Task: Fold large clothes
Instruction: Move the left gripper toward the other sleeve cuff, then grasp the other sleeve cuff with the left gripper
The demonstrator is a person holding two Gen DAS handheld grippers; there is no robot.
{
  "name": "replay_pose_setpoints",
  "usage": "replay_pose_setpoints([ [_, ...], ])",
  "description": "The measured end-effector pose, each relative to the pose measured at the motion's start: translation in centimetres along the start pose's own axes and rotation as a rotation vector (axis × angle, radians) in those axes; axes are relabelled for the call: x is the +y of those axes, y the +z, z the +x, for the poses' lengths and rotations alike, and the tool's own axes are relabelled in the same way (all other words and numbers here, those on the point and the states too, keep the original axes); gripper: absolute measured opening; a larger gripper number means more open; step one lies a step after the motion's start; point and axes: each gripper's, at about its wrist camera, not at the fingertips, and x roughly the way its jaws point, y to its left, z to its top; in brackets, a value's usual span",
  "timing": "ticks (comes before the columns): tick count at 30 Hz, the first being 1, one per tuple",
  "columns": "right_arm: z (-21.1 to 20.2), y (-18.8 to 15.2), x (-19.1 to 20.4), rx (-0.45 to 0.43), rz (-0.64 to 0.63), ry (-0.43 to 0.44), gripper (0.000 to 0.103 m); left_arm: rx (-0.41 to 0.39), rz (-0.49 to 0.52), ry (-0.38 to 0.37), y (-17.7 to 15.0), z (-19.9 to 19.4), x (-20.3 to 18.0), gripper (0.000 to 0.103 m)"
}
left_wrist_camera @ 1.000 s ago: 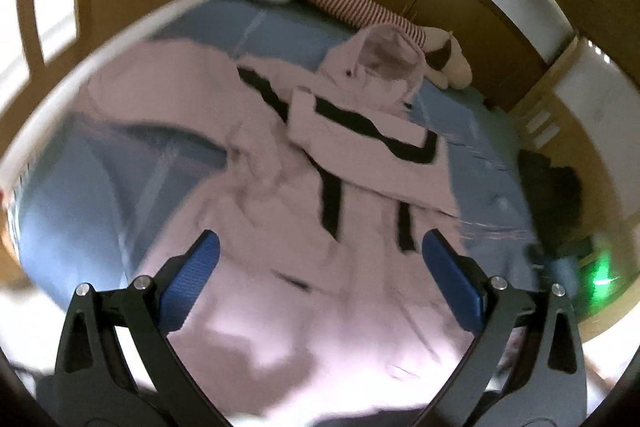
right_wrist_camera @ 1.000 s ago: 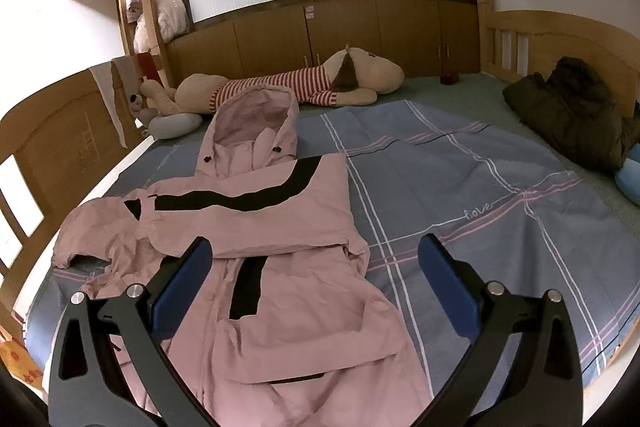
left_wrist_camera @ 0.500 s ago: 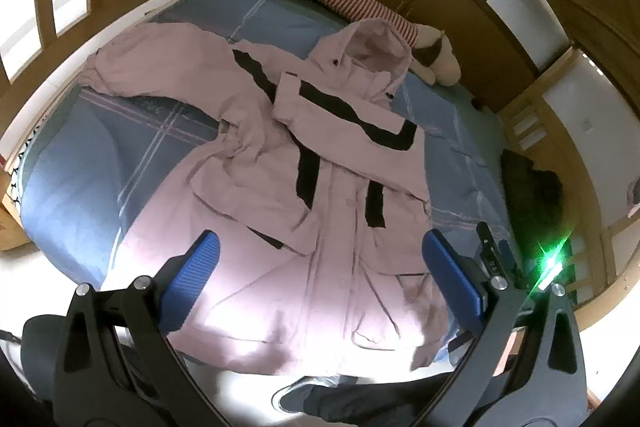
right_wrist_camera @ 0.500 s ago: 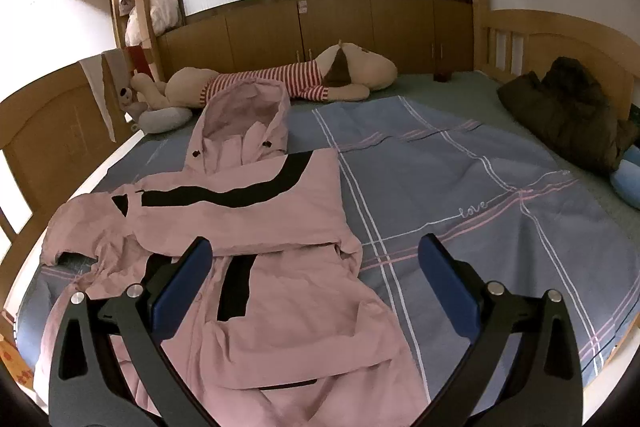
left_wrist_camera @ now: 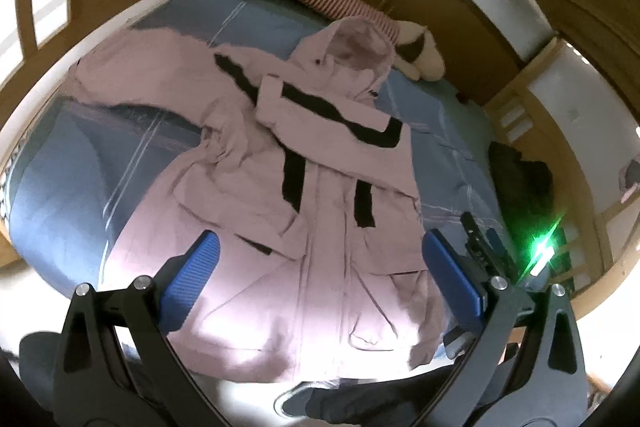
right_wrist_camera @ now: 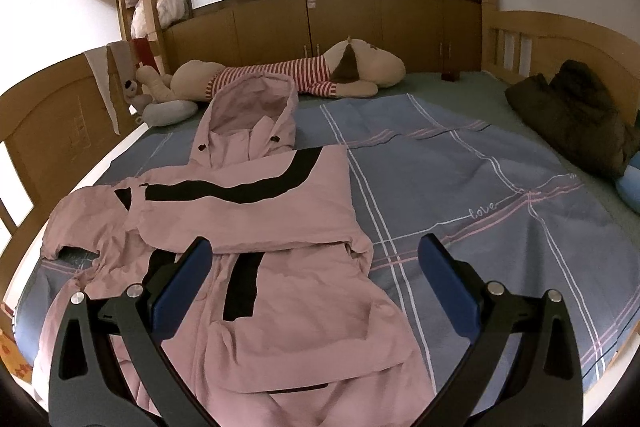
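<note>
A large pink hooded jacket (left_wrist_camera: 316, 195) with black stripes lies spread on a blue checked bedsheet (left_wrist_camera: 80, 163). Its right sleeve is folded across the chest; the other sleeve stretches out to the left. My left gripper (left_wrist_camera: 320, 267) is open and empty, held high above the jacket's hem. The jacket also shows in the right wrist view (right_wrist_camera: 256, 219), hood pointing away. My right gripper (right_wrist_camera: 316, 275) is open and empty, low over the jacket's lower right side. The right gripper also appears in the left wrist view (left_wrist_camera: 480, 243) by the jacket's right edge.
A long striped plush dog (right_wrist_camera: 304, 75) lies along the far edge of the bed. A dark green coat (right_wrist_camera: 576, 115) is bunched at the right side. Wooden bed rails (right_wrist_camera: 560, 43) surround the mattress. My shoe (left_wrist_camera: 296, 399) shows below the near bed edge.
The left gripper's view has swung and steadied over the jacket, moving slightly closer. The right gripper has drifted a little forward. The jacket has not moved; both grippers stay open.
</note>
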Motion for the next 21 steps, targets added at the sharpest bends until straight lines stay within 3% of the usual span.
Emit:
replay_pose_setpoints([
  [4,0.1,0.0,0.0,0.002,-0.006,0.001,0.102,0.028,0.007,-0.01,0.0,0.7,0.1,0.101],
  [9,0.1,0.0,-0.1,0.003,-0.001,0.007,0.102,-0.062,0.086,0.013,-0.1,0.8,-0.2,0.101],
  [11,0.0,0.0,-0.1,0.002,0.003,0.013,0.102,-0.091,0.092,0.022,0.9,1.9,1.3,0.101],
  [13,-0.1,-0.1,-0.1,0.003,0.007,0.023,0.102,-0.083,-0.001,0.016,2.6,3.6,4.8,0.101],
  [16,-0.2,-0.1,0.0,0.007,0.005,0.039,0.102,-0.073,-0.146,0.121,5.2,6.6,10.8,0.101],
  [18,-0.2,-0.2,0.0,0.013,0.005,0.048,0.102,-0.064,-0.261,0.136,6.2,7.8,14.9,0.101],
  [21,-0.2,-0.2,0.0,0.018,0.025,0.064,0.102,-0.045,-0.428,0.041,7.3,9.4,21.1,0.101],
])
